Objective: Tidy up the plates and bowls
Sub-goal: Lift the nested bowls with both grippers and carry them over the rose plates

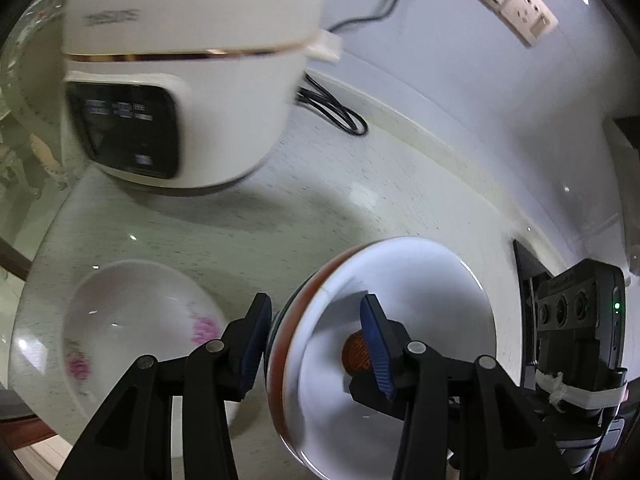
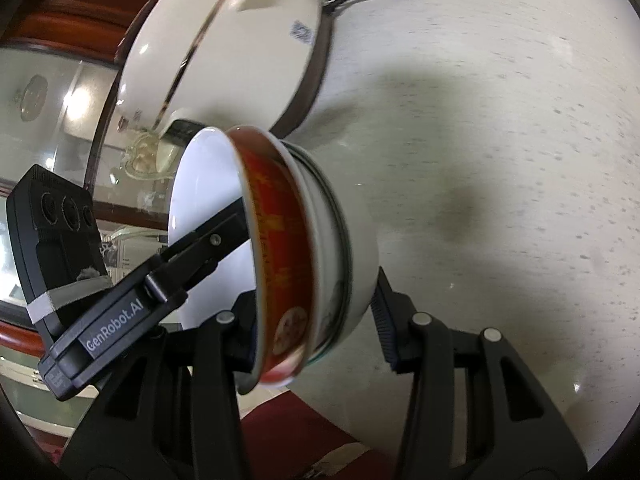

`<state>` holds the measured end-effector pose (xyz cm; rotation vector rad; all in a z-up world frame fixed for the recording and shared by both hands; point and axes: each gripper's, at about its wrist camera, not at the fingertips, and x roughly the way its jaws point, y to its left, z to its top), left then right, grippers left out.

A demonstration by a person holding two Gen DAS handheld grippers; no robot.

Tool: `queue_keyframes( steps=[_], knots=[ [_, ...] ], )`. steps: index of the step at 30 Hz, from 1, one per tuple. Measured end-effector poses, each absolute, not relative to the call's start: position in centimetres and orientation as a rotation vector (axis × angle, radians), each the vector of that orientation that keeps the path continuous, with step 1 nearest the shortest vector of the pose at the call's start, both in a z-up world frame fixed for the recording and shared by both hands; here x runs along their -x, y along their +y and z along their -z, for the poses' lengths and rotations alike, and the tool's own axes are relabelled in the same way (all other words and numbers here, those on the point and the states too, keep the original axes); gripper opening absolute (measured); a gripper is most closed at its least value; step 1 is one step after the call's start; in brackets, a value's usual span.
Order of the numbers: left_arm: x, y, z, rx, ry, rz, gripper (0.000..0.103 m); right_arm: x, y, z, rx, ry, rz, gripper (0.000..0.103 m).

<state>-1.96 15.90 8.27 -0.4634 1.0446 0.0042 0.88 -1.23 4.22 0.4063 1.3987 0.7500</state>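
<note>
A stack of nested bowls, the inner one with a red band (image 1: 400,288) (image 2: 280,240), is held tilted above the counter. My left gripper (image 1: 316,340) straddles its rim, one finger inside, one outside, with a visible gap at the outer pad. My right gripper (image 2: 316,320) spans the stack's rim and base from the other side, pads about touching it. A white bowl with pink flowers (image 1: 132,328) sits on the counter at lower left of the left wrist view.
A white rice cooker (image 1: 180,80) (image 2: 228,48) stands at the back, its black cord (image 1: 336,108) coiled beside it. The speckled counter (image 2: 500,160) stretches right. A wall socket strip (image 1: 516,4) is above. Glass cabinet and wooden edge lie left.
</note>
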Motion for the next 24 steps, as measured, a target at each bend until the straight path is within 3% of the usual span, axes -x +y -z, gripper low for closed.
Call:
queue_keyframes(
  steps=[24],
  knots=[
    [8.0,27.2,-6.7,0.634,1.027,-0.215,0.048,0.5,11.2,-2.4,-0.261,1.546,-0.895,0.049]
  ],
)
